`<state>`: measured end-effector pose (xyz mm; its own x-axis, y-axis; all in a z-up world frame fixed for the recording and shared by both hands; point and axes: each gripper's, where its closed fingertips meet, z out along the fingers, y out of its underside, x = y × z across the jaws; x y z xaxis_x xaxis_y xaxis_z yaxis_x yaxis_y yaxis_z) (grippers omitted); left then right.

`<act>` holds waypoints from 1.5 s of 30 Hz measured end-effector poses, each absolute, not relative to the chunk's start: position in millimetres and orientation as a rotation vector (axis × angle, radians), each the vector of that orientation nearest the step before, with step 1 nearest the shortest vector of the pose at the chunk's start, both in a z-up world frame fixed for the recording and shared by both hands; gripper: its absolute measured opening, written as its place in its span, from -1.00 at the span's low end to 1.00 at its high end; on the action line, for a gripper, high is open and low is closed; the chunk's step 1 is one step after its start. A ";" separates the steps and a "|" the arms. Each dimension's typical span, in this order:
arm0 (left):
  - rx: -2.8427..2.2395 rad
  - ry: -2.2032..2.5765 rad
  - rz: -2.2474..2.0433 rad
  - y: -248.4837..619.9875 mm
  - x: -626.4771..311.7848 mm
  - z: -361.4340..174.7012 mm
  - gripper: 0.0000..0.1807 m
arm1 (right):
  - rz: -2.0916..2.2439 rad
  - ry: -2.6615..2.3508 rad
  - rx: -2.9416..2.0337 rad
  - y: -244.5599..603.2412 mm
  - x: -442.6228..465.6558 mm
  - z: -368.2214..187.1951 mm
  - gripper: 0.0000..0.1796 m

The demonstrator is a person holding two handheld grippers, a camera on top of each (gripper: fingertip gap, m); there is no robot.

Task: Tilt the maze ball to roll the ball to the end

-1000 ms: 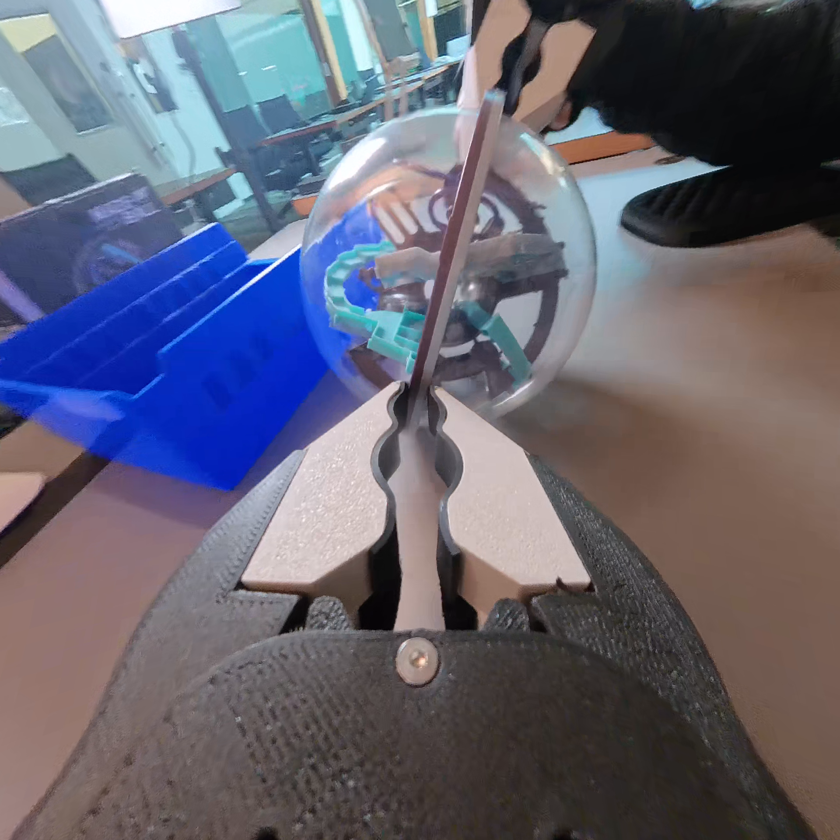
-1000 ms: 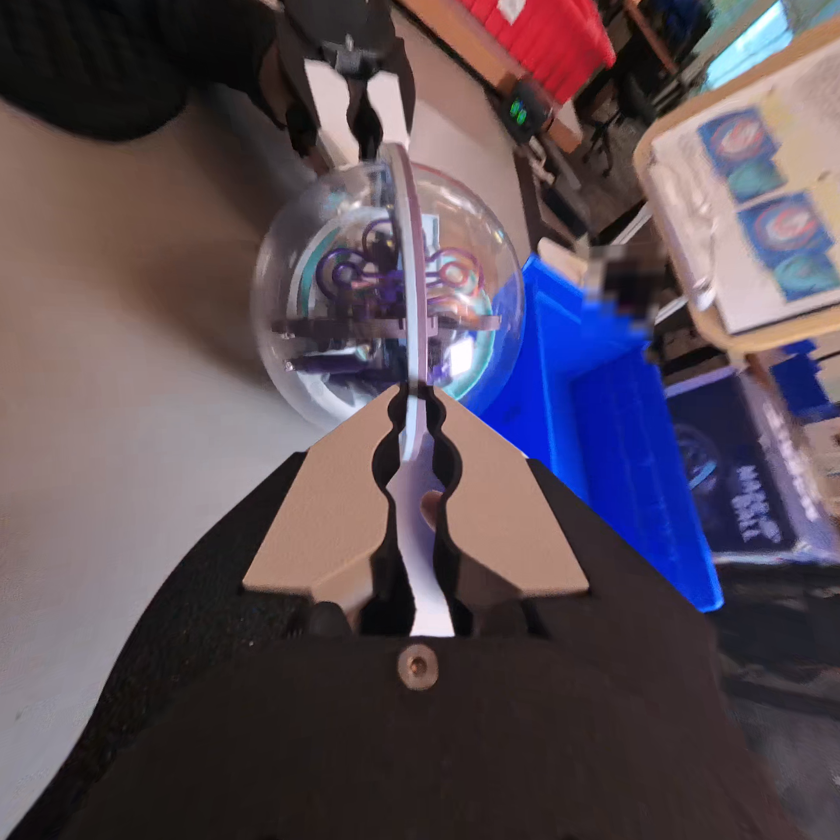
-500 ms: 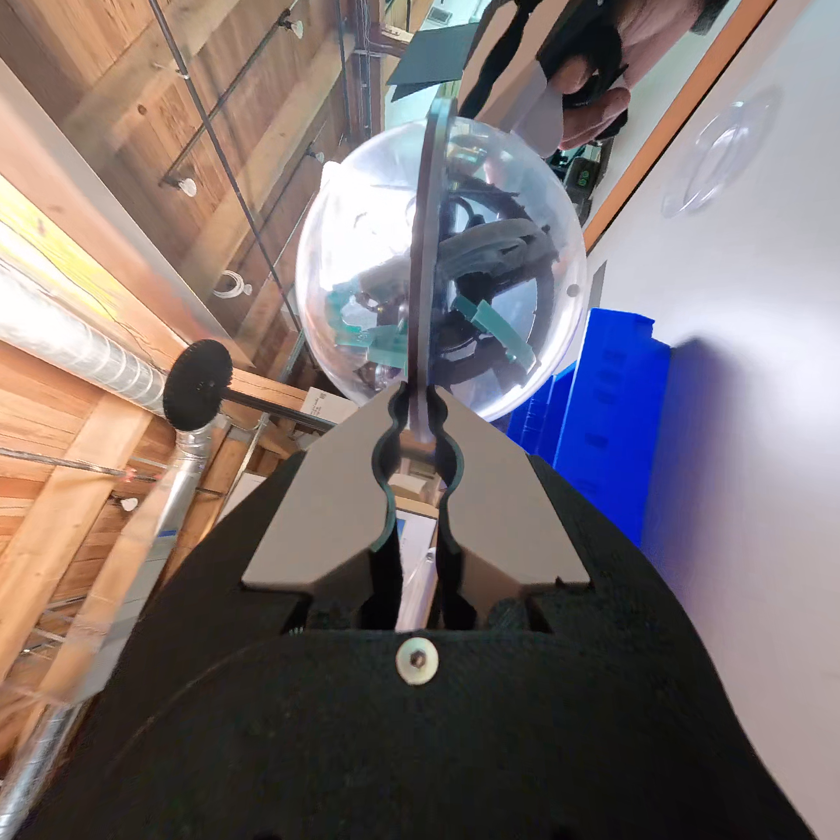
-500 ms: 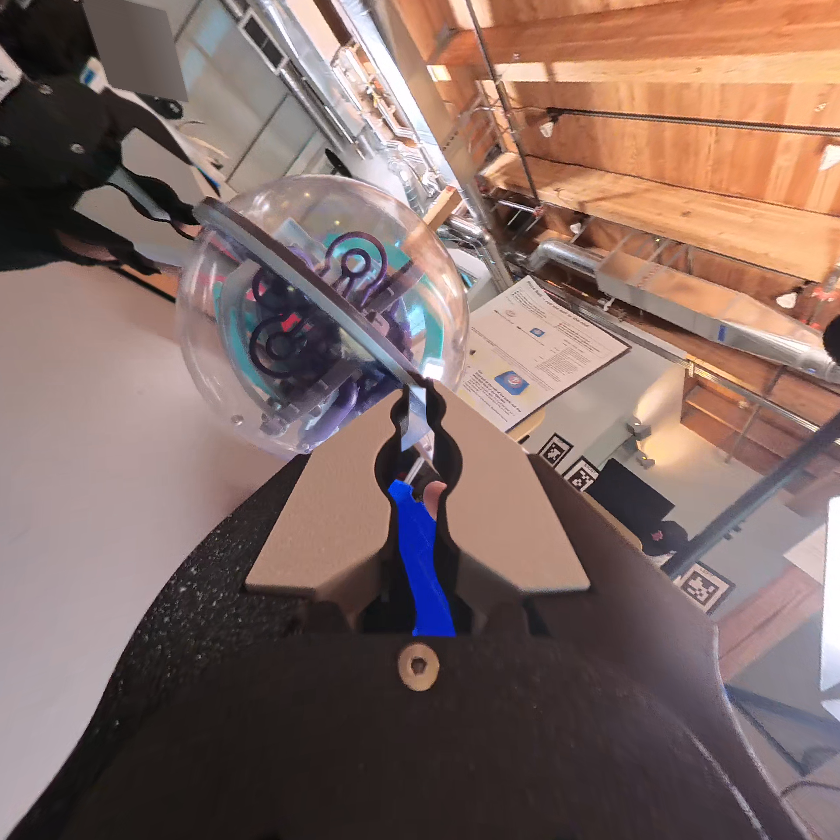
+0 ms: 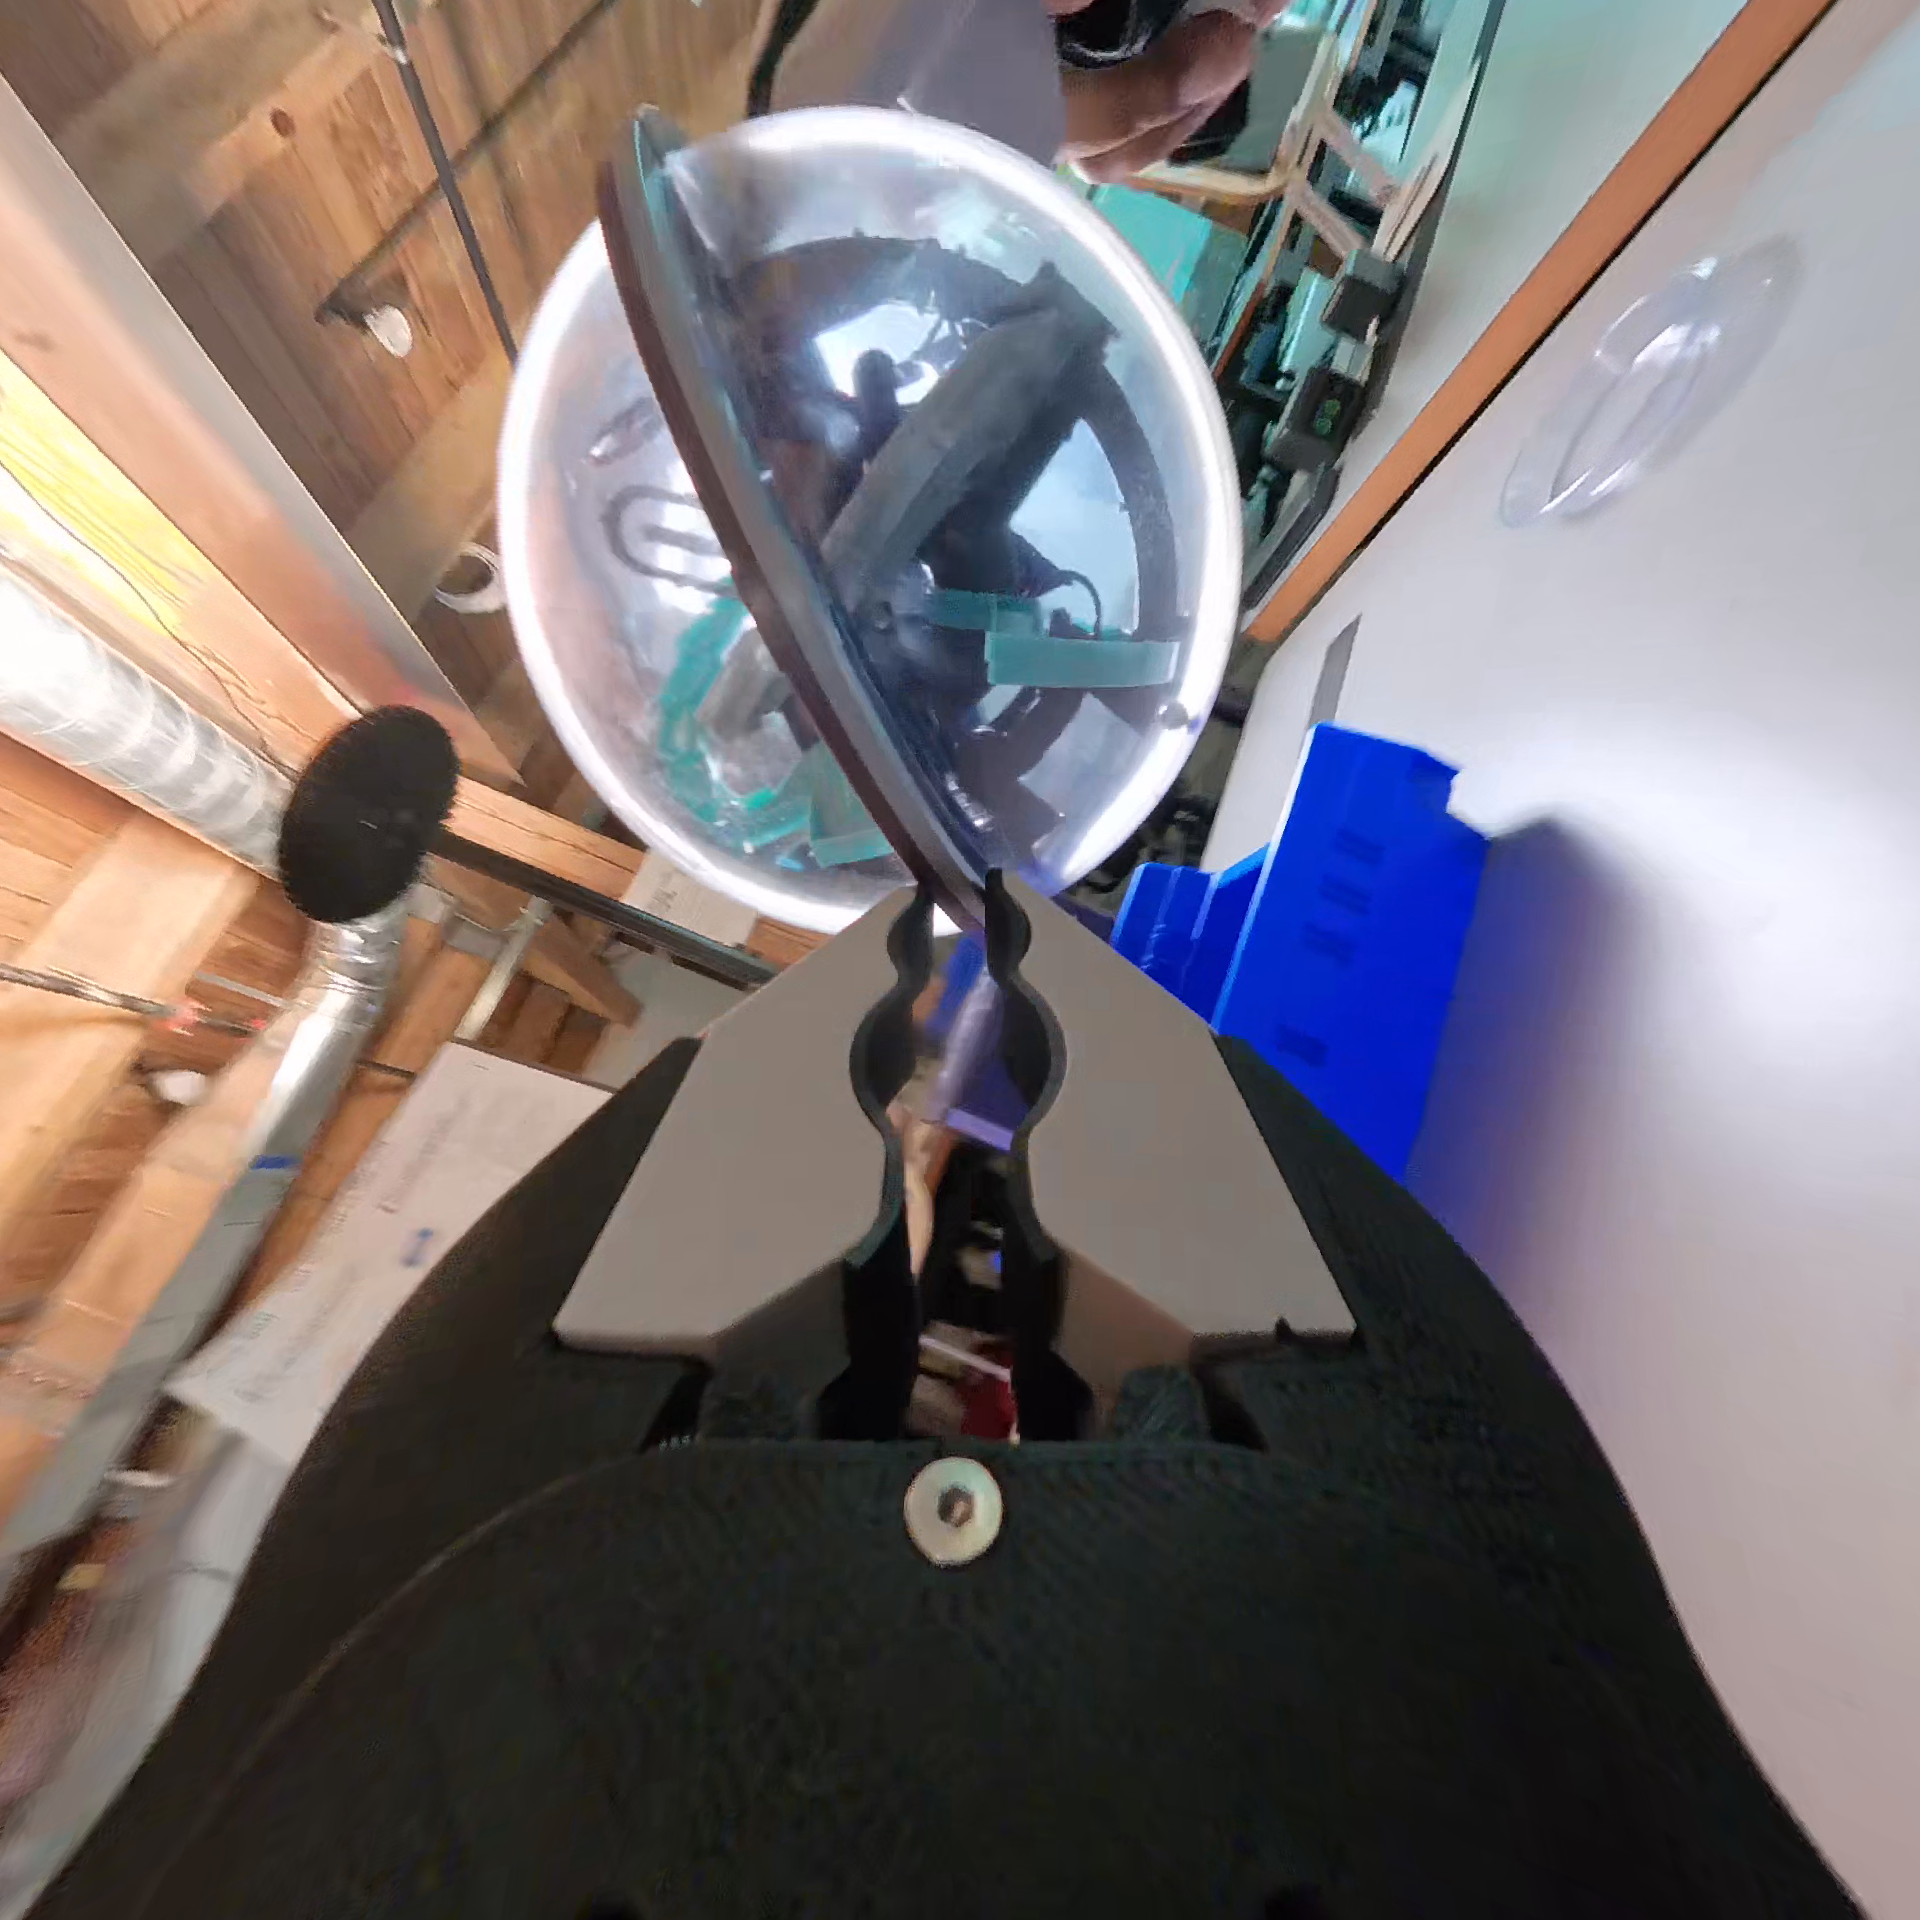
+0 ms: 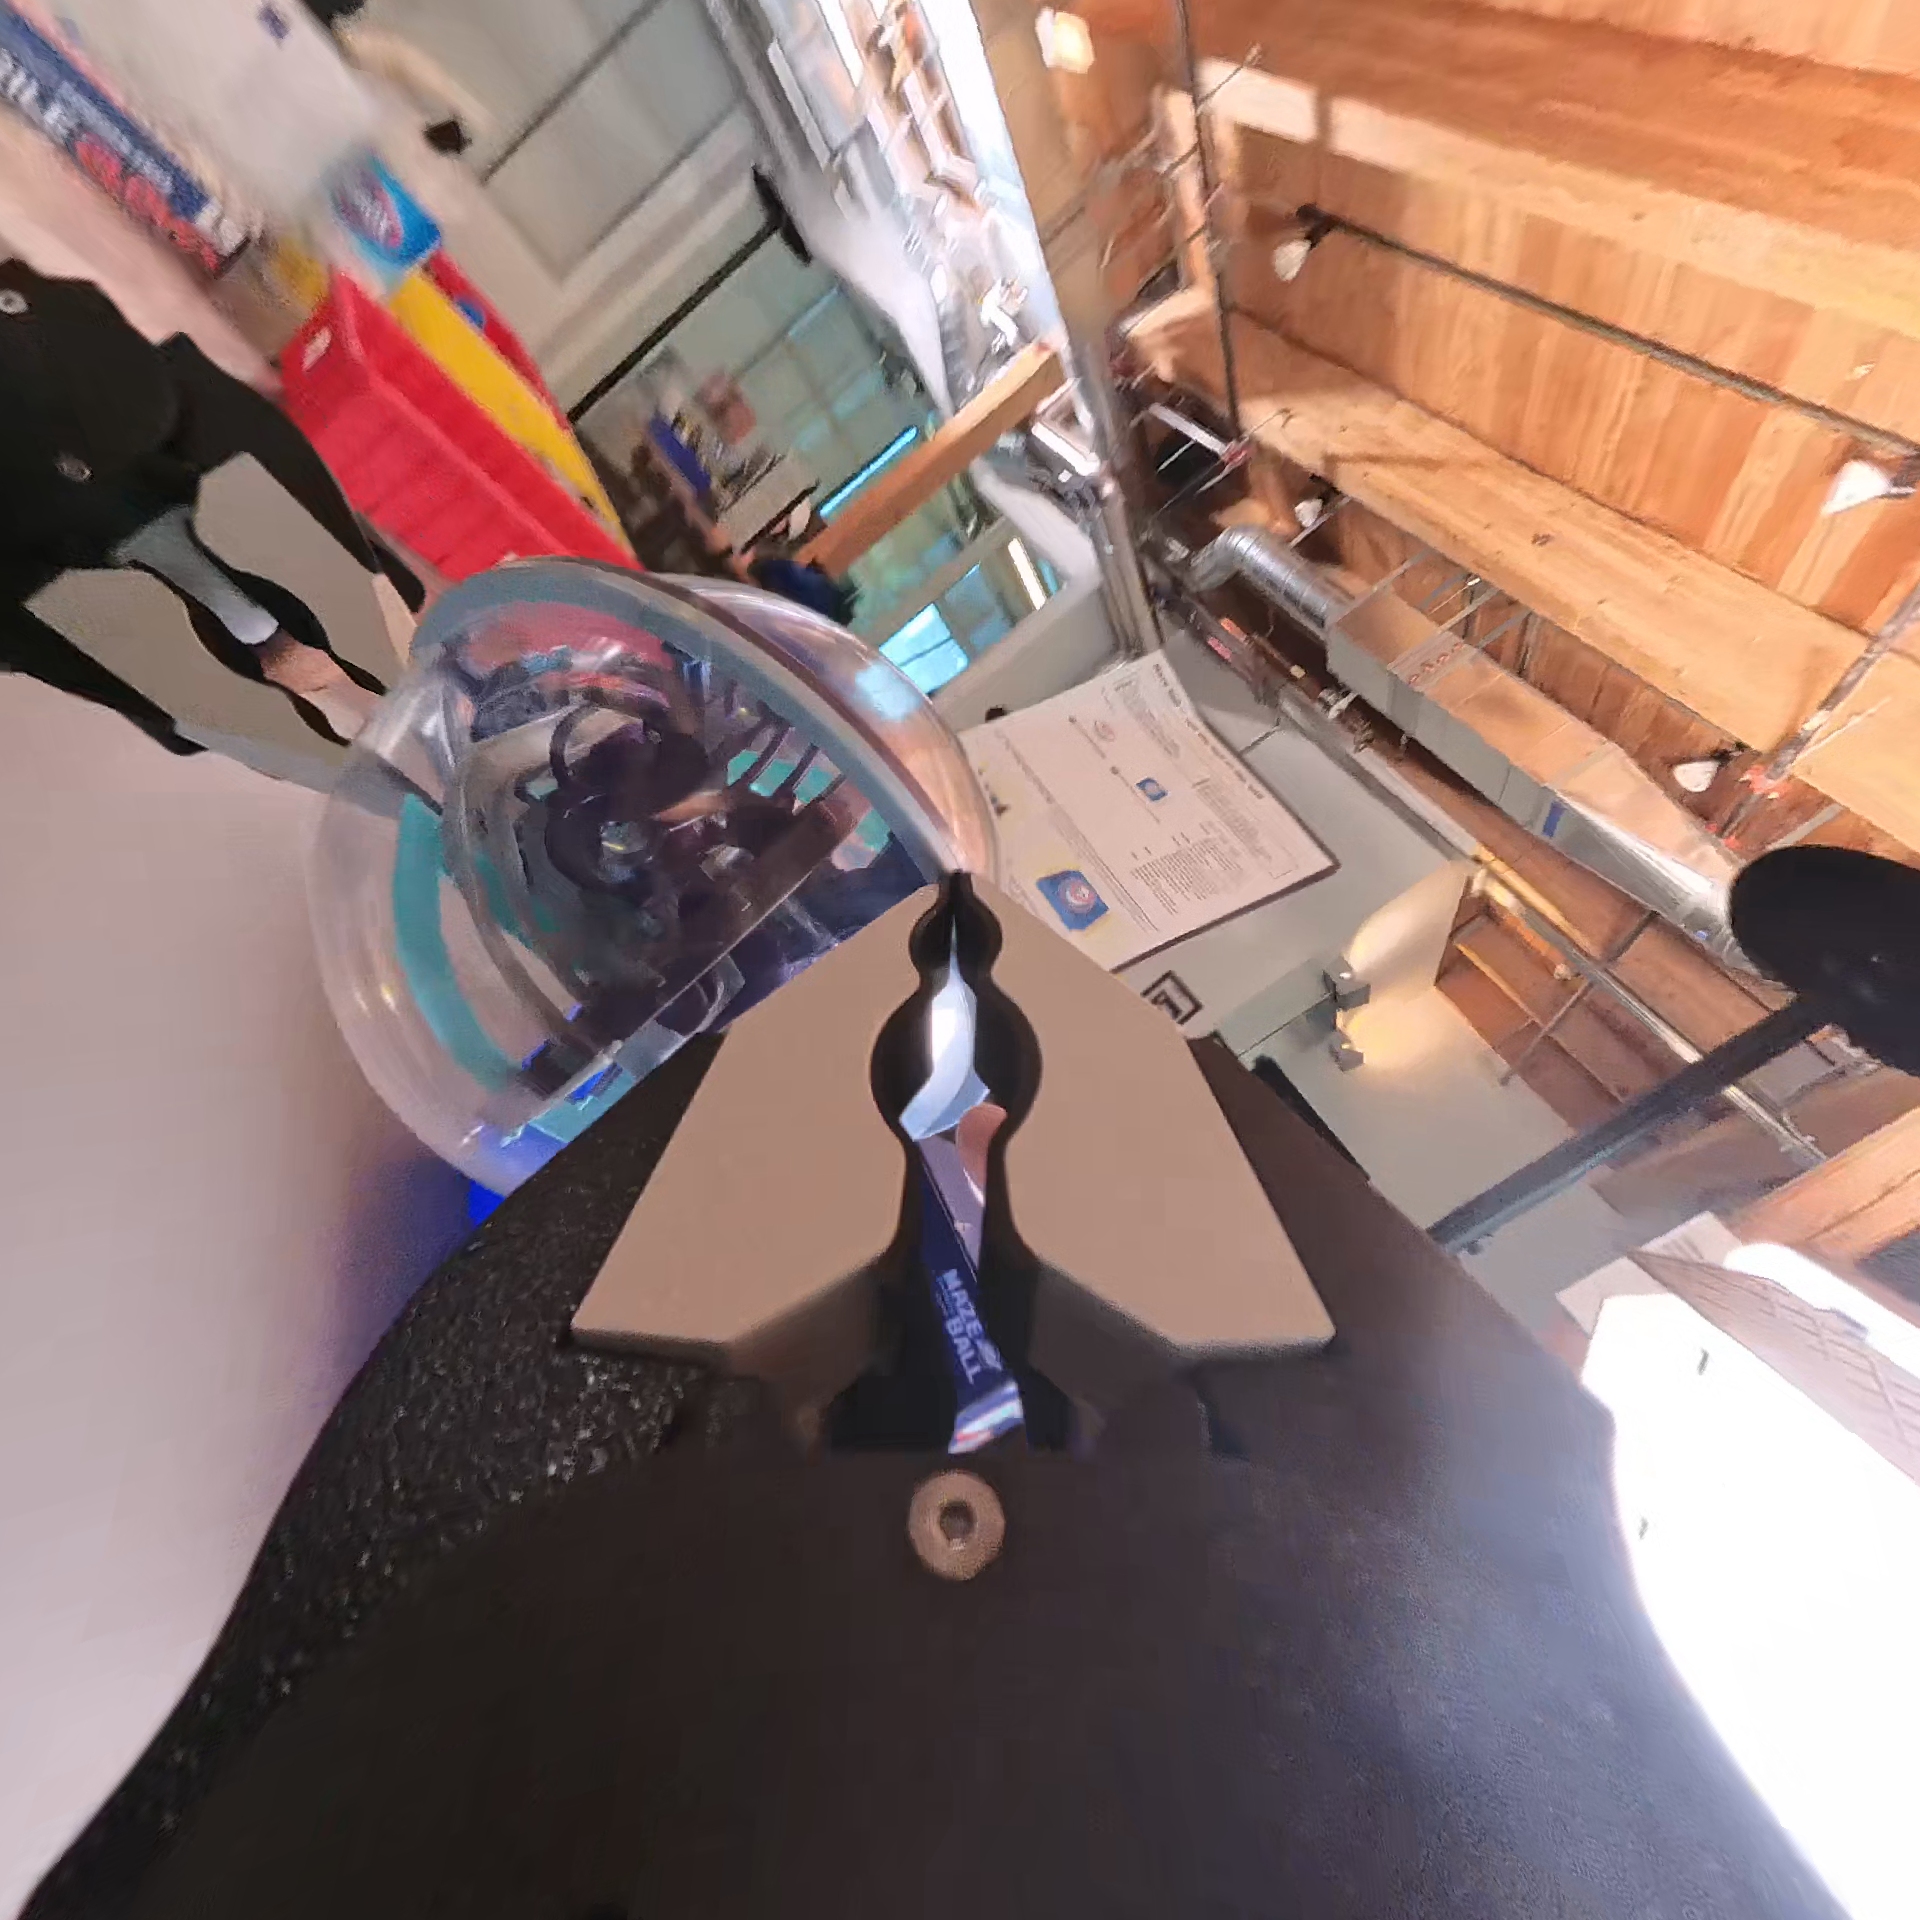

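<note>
The maze ball (image 5: pixel 873 499) is a clear sphere with dark and teal tracks inside and a dark rim around its middle. It is held in the air, tilted. My left gripper (image 5: pixel 951 904) is shut on the rim's near end, and the rim runs diagonally up to the left. A small shiny ball (image 5: pixel 1174 712) sits by the shell's lower right. My right gripper (image 6: pixel 956 894) is shut on the opposite edge of the maze ball (image 6: pixel 644 862). The left gripper (image 6: pixel 208 613) shows beyond the sphere in the right wrist view.
A blue bin (image 5: pixel 1340 935) stands on the white table (image 5: pixel 1662 831), with a clear round dish (image 5: pixel 1642 395) farther along. Red and yellow bins (image 6: pixel 416 447) and a printed sheet (image 6: pixel 1143 810) lie behind. Wooden ceiling beams and ducts fill the background.
Both grippers have swung the maze ball up off table level and rolled it. The rim now runs diagonally in the left wrist view, and the views have turned toward the ceiling.
</note>
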<state>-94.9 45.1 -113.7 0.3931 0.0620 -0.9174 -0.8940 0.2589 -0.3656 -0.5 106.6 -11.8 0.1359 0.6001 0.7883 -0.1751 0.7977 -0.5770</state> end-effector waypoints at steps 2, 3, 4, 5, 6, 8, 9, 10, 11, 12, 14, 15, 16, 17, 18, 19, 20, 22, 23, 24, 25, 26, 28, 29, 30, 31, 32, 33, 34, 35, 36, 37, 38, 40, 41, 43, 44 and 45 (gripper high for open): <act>-1.168 0.883 0.661 50.1 -93.3 -120.4 -0.92 | 0.591 -1.403 -0.438 111.4 -6.7 -13.3 -1.00; -1.193 0.860 0.594 51.7 -93.4 -125.1 -0.92 | 0.616 -1.444 -0.493 116.5 -9.6 -19.0 -1.00; -1.218 0.844 0.517 51.8 -92.8 -130.7 -0.93 | 0.636 -1.479 -0.555 123.4 -11.9 -28.5 -1.00; -1.247 0.828 0.435 50.9 -92.4 -137.3 -0.93 | 0.651 -1.511 -0.613 130.7 -13.7 -41.5 -1.00; -1.276 0.823 0.366 49.0 -92.0 -144.9 -0.93 | 0.664 -1.541 -0.667 137.4 -14.6 -57.7 -1.00; -1.316 0.842 0.287 43.2 -90.3 -162.3 -0.93 | 0.699 -1.604 -0.780 147.6 -14.2 -96.9 -1.00; -1.332 0.861 0.304 40.8 -90.5 -172.5 -0.93 | 0.730 -1.625 -0.828 149.5 -13.1 -116.9 -1.00; -1.347 0.906 0.358 38.7 -89.9 -185.1 -0.93 | 0.765 -1.638 -0.877 150.2 -11.8 -136.8 -1.00; -1.351 0.967 0.432 35.9 -88.4 -197.8 -0.93 | 0.791 -1.658 -0.929 150.6 -9.7 -158.0 -1.00; -1.345 1.025 0.492 32.1 -85.2 -208.9 -0.93 | 0.809 -1.691 -0.980 150.2 -6.4 -180.3 -1.00; -1.327 1.127 0.519 21.0 -73.1 -228.3 -0.93 | 0.878 -1.773 -1.050 140.5 3.7 -218.8 -0.98; -1.320 1.172 0.496 13.7 -65.2 -236.1 -0.93 | 0.926 -1.782 -1.077 135.7 9.0 -229.6 -0.96; -1.293 1.154 0.448 5.8 -58.2 -232.9 -0.92 | 0.974 -1.783 -1.101 132.0 14.6 -236.3 -0.90; -1.285 1.157 0.338 -5.7 -50.0 -229.6 -0.91 | 1.027 -1.785 -1.129 128.8 20.7 -240.8 -0.83; -1.305 1.094 0.213 -13.3 -48.1 -220.1 -0.84 | 1.095 -1.789 -1.162 125.0 27.1 -243.7 -0.74; -1.325 1.010 0.082 -17.8 -50.6 -208.8 -0.71 | 1.180 -1.796 -1.198 120.1 33.2 -245.8 -0.62; -1.350 0.906 -0.041 -18.7 -58.8 -198.8 -0.62 | 1.278 -1.800 -1.238 115.1 38.2 -246.9 -0.49; -1.435 0.667 -0.264 -8.2 -88.0 -192.3 -0.45 | 1.508 -1.791 -1.322 103.8 43.7 -244.8 -0.27; -1.499 0.554 -0.389 -0.3 -101.8 -198.3 -0.30 | 1.620 -1.770 -1.360 99.0 43.4 -241.3 -0.19; -1.573 0.452 -0.533 6.9 -110.4 -208.4 -0.13 | 1.716 -1.744 -1.386 94.5 41.9 -237.3 -0.15; -1.650 0.369 -0.689 11.8 -112.8 -220.9 0.10 | 1.782 -1.726 -1.403 90.0 39.5 -234.5 -0.10; -1.721 0.313 -0.843 13.5 -109.1 -233.4 0.29 | 1.816 -1.722 -1.417 85.1 36.5 -234.0 -0.06; -1.818 0.307 -1.056 7.6 -90.2 -253.8 0.47 | 1.841 -1.759 -1.455 70.2 30.9 -238.9 0.03; -1.858 0.341 -1.113 2.3 -78.4 -262.2 0.51 | 1.834 -1.799 -1.473 60.5 28.8 -244.2 0.05; -1.893 0.389 -1.151 -3.3 -66.4 -268.9 0.51 | 1.803 -1.846 -1.491 51.4 26.9 -252.0 0.05; -1.909 0.435 -1.172 -7.1 -55.1 -272.2 0.49 | 1.756 -1.892 -1.507 43.2 24.8 -261.0 0.04; -1.918 0.464 -1.175 -8.2 -45.9 -273.0 0.47 | 1.705 -1.930 -1.522 36.3 22.8 -270.4 0.04; -1.932 0.500 -1.141 -7.1 -40.0 -274.4 0.46 | 1.656 -1.983 -1.518 29.8 22.7 -279.7 0.14; -1.920 0.547 -1.089 -5.5 -36.7 -271.6 0.46 | 1.593 -2.050 -1.488 24.6 24.8 -289.3 0.14; -1.893 0.596 -1.011 -2.9 -36.3 -265.2 0.46 | 1.491 -2.103 -1.424 23.0 25.7 -299.4 0.12; -1.856 0.664 -0.902 -0.1 -36.3 -257.3 0.46 | 1.375 -2.127 -1.339 23.1 24.1 -306.8 0.11; -1.802 0.759 -0.777 0.6 -33.0 -246.1 0.45 | 1.272 -2.130 -1.247 23.0 21.1 -309.9 0.11; -1.732 0.853 -0.661 -0.3 -26.4 -230.4 0.45 | 1.177 -2.105 -1.144 23.7 16.0 -307.6 0.11; -1.525 1.056 -0.431 -9.7 -6.4 -189.9 0.45 | 1.071 -1.968 -0.901 22.7 5.4 -282.3 0.05; -1.416 1.158 -0.325 -18.6 3.5 -171.9 0.46 | 1.044 -1.902 -0.805 21.2 3.5 -267.0 -0.03; -1.323 1.294 -0.130 -29.4 10.6 -154.5 0.45 | 0.942 -1.796 -0.692 24.6 1.0 -245.2 -0.07; -1.312 1.329 -0.063 -32.1 9.1 -152.1 0.45 | 0.911 -1.758 -0.659 25.5 1.1 -237.8 -0.08; -1.302 1.338 -0.026 -34.5 5.5 -150.9 0.45 | 0.896 -1.730 -0.638 25.6 1.9 -231.5 -0.08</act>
<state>5.5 -34.5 -150.9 0.3365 -0.6589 -0.6728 -0.6318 0.3718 -0.6801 1.9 25.6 -231.5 -0.3200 0.7714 0.5501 -0.0042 0.5795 -0.8150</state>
